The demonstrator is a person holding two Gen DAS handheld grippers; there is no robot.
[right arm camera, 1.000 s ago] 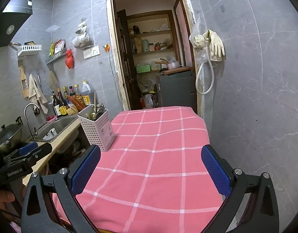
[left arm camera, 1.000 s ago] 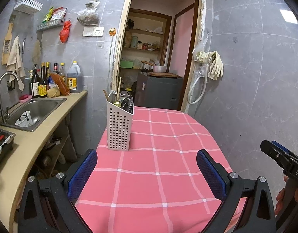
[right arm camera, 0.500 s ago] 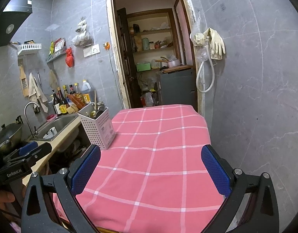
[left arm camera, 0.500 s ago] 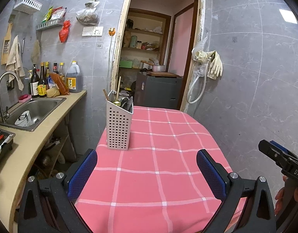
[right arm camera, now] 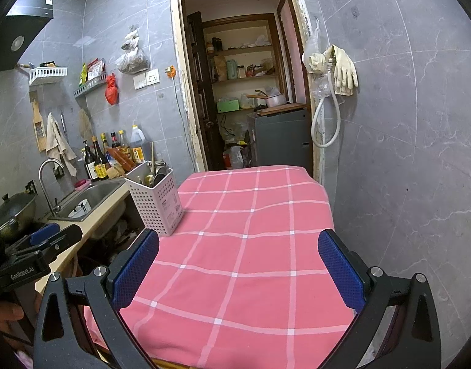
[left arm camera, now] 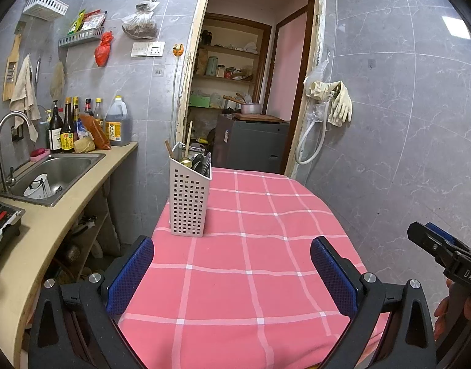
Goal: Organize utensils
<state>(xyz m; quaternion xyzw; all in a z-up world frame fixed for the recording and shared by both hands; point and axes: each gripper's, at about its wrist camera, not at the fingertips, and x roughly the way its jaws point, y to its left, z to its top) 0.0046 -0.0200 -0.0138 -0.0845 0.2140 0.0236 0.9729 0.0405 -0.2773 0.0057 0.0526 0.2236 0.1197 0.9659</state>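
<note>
The counter (left arm camera: pixel 250 276) is draped in a pink cloth (right arm camera: pixel 250 261) crossed by white check lines, hanging over its edges. One thing stands on it: a white perforated utensil holder (left arm camera: pixel 190 203), upright near the far left corner, with spoons and chopsticks (left arm camera: pixel 192 161) sticking out.

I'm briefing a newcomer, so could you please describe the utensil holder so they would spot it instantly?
Find the table with the pink checked cloth. On its left edge, nearest the sink counter, stands the utensil holder, a tall white perforated plastic caddy. Nothing else stands on the cloth, and handles poke from its top.
</note>
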